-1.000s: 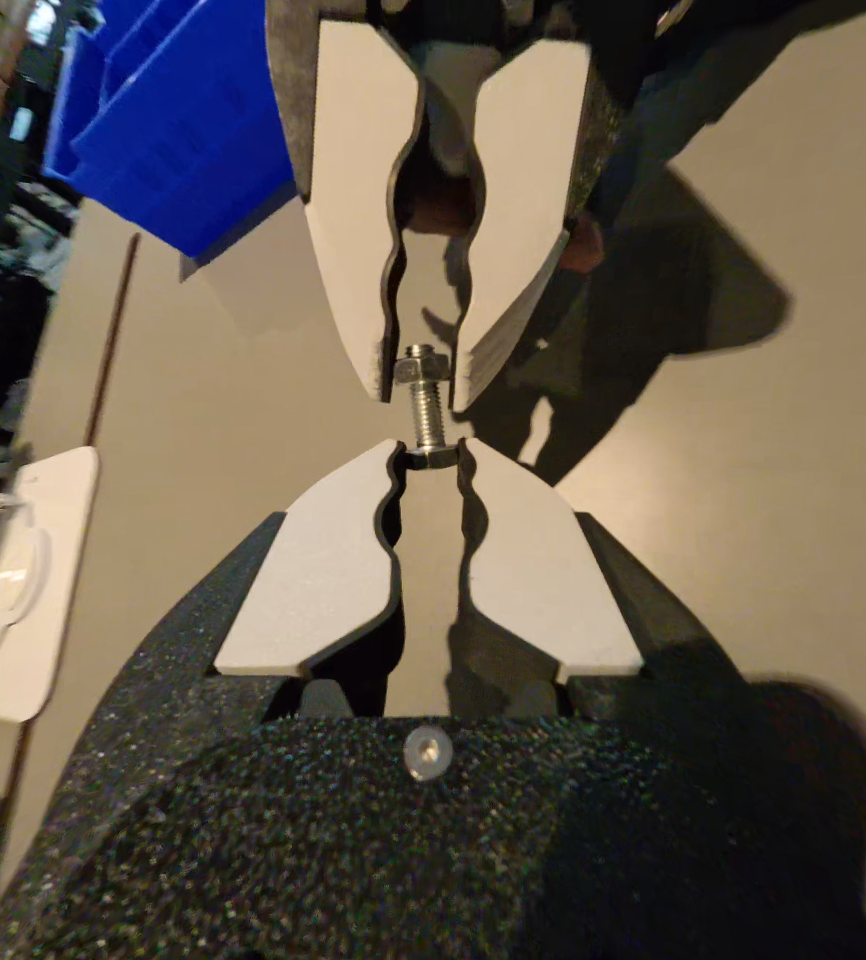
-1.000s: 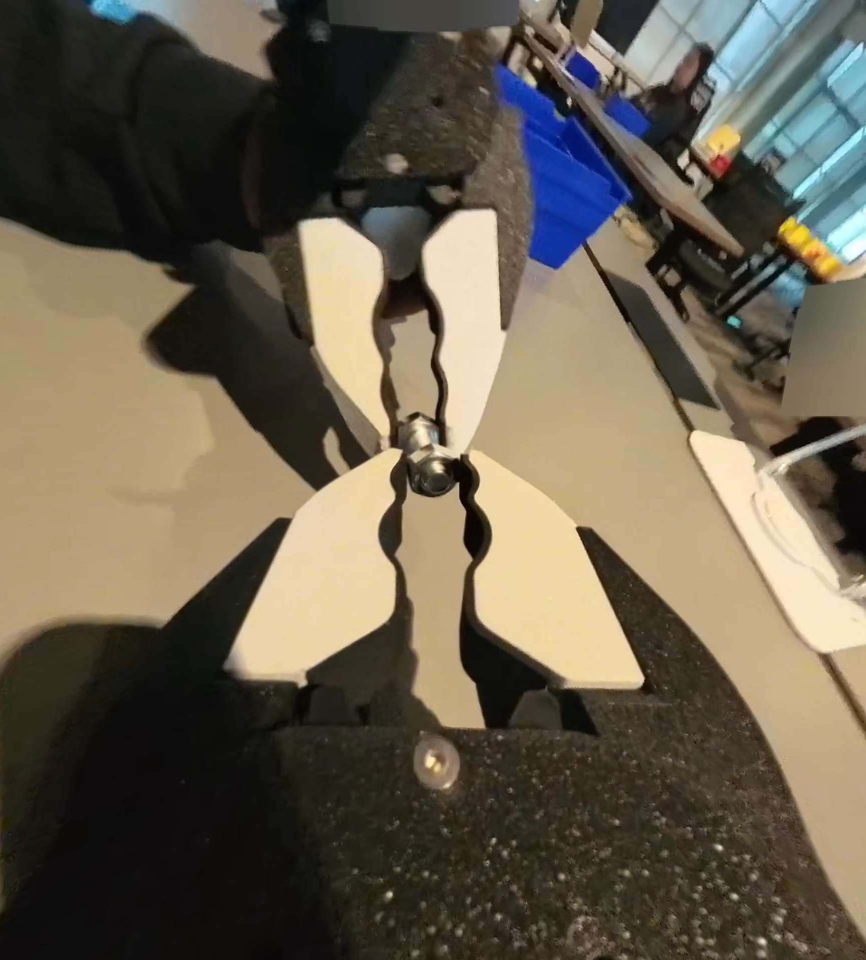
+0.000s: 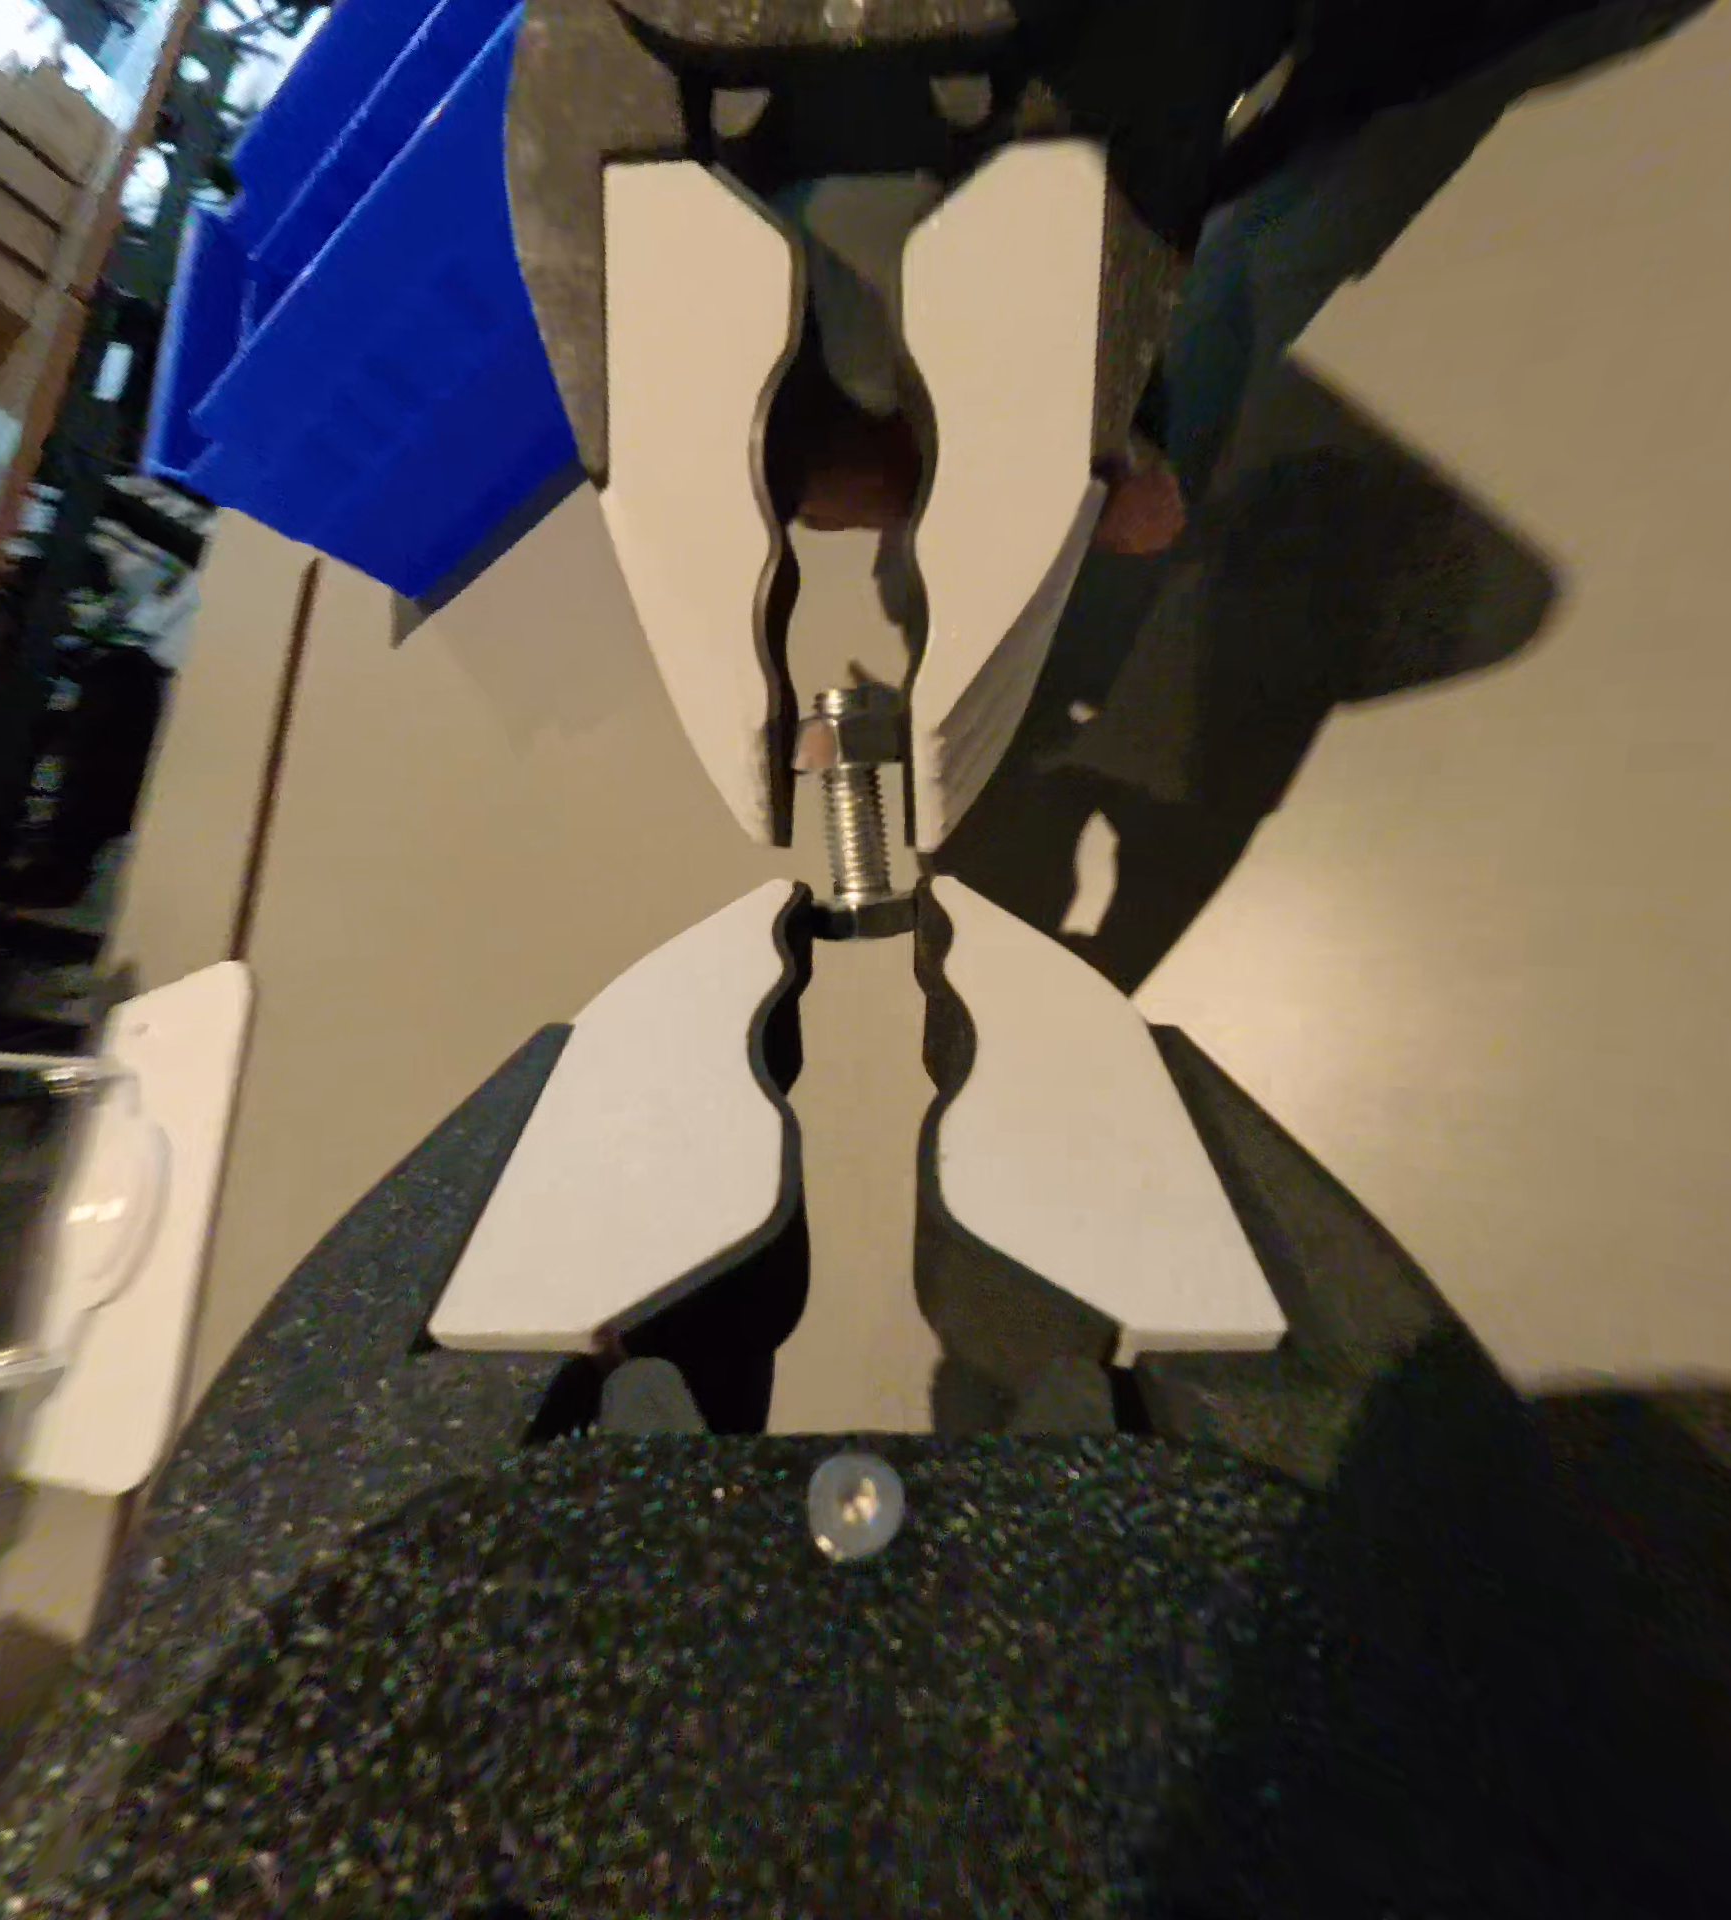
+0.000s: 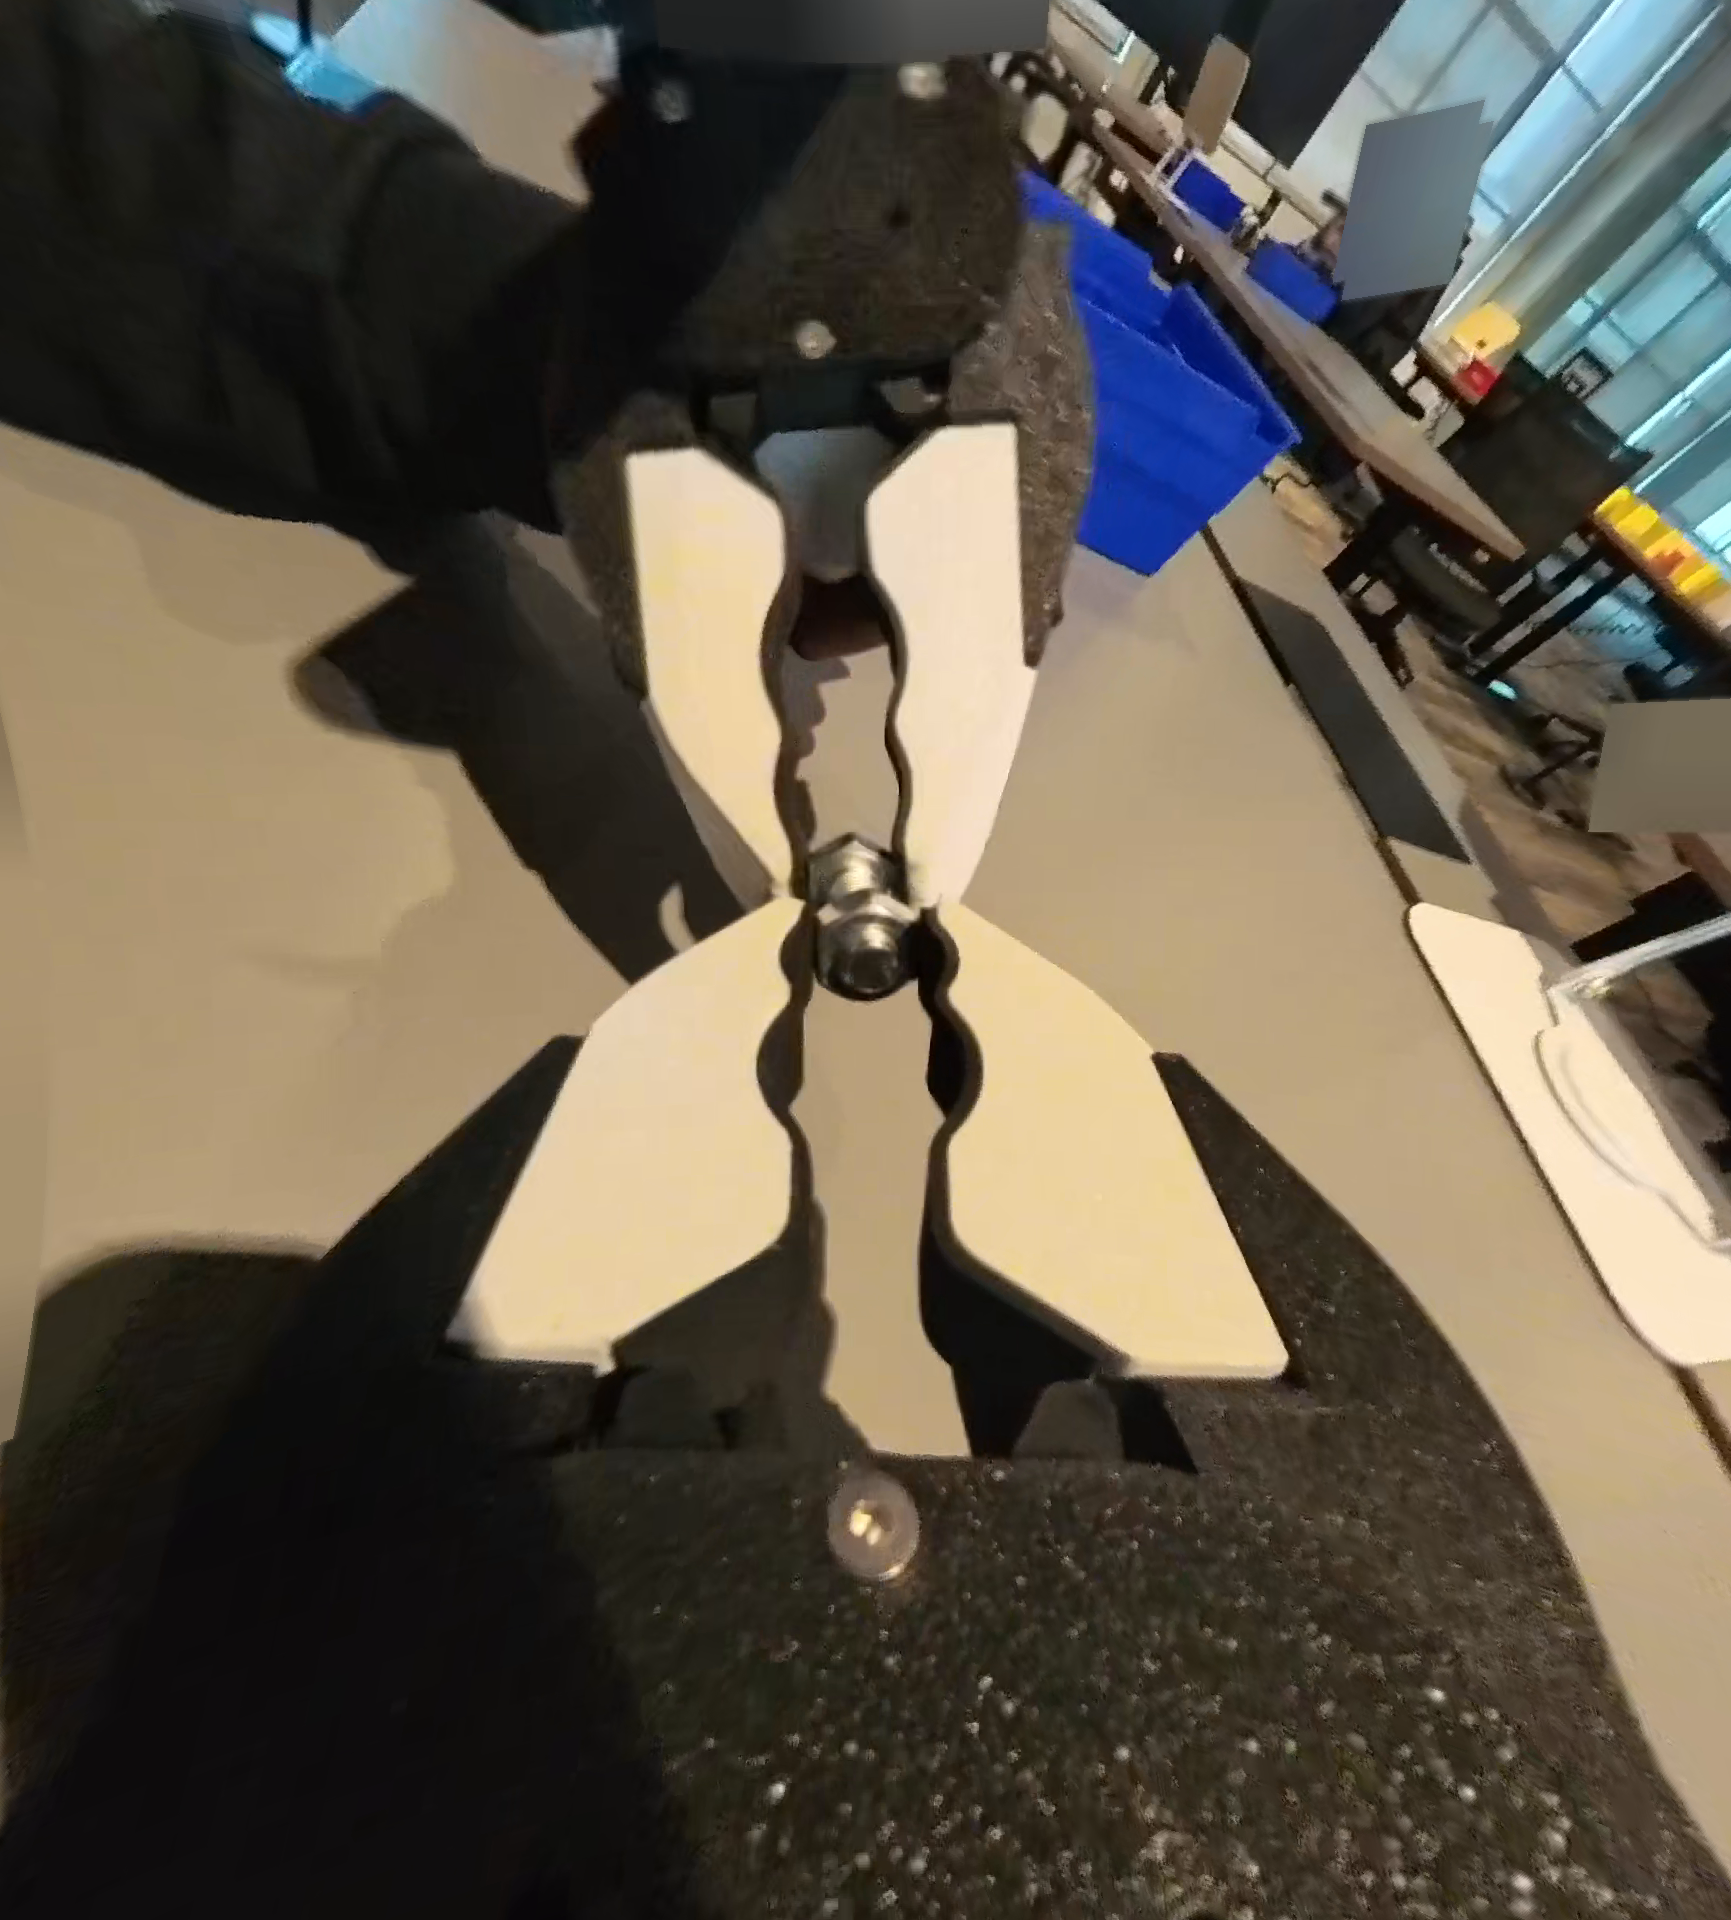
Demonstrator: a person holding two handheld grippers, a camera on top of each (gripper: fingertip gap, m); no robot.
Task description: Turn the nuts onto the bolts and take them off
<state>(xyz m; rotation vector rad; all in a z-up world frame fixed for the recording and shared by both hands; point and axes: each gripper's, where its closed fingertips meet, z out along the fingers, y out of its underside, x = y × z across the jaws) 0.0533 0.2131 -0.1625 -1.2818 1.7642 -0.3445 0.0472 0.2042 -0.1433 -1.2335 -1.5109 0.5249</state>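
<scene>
In the left wrist view, the shiny silver metal bolt points straight from near to far, with the left gripper squeezing its near head and the right gripper squeezing the small silver 6-sided nut at its far end.

The shifts are small. In the left wrist view the right gripper sits lower in frame, with more of its black body showing above the fingers. The blue bins have slid down and inward. In the right wrist view the bolt now lines up straighter behind the nut, less skewed to the left.
</scene>
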